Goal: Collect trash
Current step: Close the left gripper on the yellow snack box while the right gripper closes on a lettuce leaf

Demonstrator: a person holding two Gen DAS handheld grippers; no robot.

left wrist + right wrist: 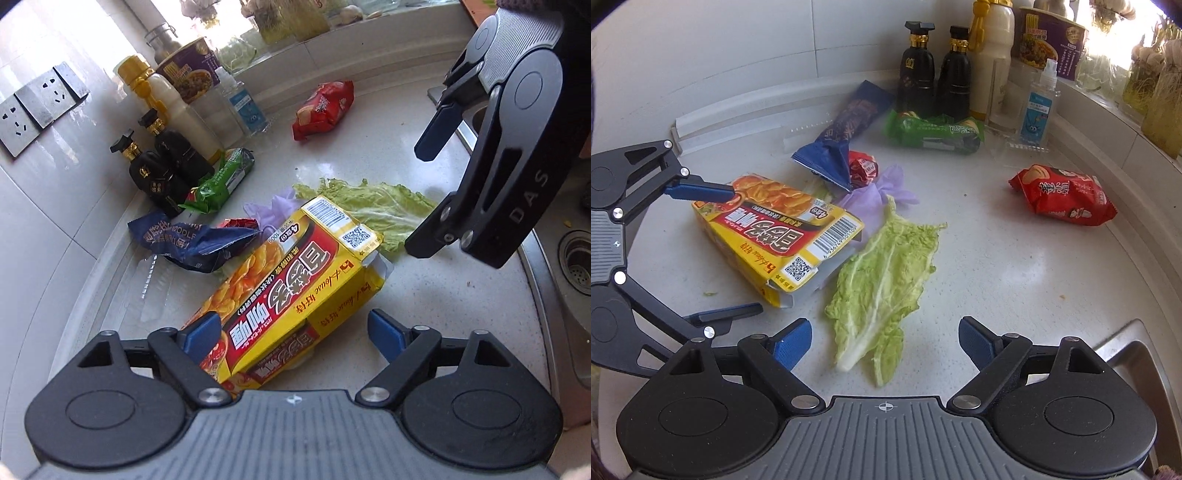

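- Yellow curry box (291, 288) on the white worktop (424, 295): barcode, QR code, "House" script on its side, large Chinese characters on a red band.
- Blue wrapper (192, 240) reads "NOODLE"; the other tool's arm carries the letters "DAS".
- Red snack bag (1063, 199), green wrapper (934, 133) and purple noodle cup (1052, 40) carry Chinese print, too small to read.
- Left tool (291, 336) open, jaws either side of the box's near end; the left pad lies against the box, the right pad stands clear of it.
- Right tool (884, 339) open, nothing gripped; the cabbage leaf (882, 280) lies between its jaws, its stem end nearest.
- Box touches the leaf's left edge in the right view; a purple film scrap (875, 192) lies behind both.
- Left view only: wall sockets (40, 99), sink drain (576, 266).
- Right view only: full leaf and the side view of the left tool straddling the box.
- Two dark bottles (934, 70), a cream bottle (991, 55) and a spray bottle (1039, 99) stand along the back wall.
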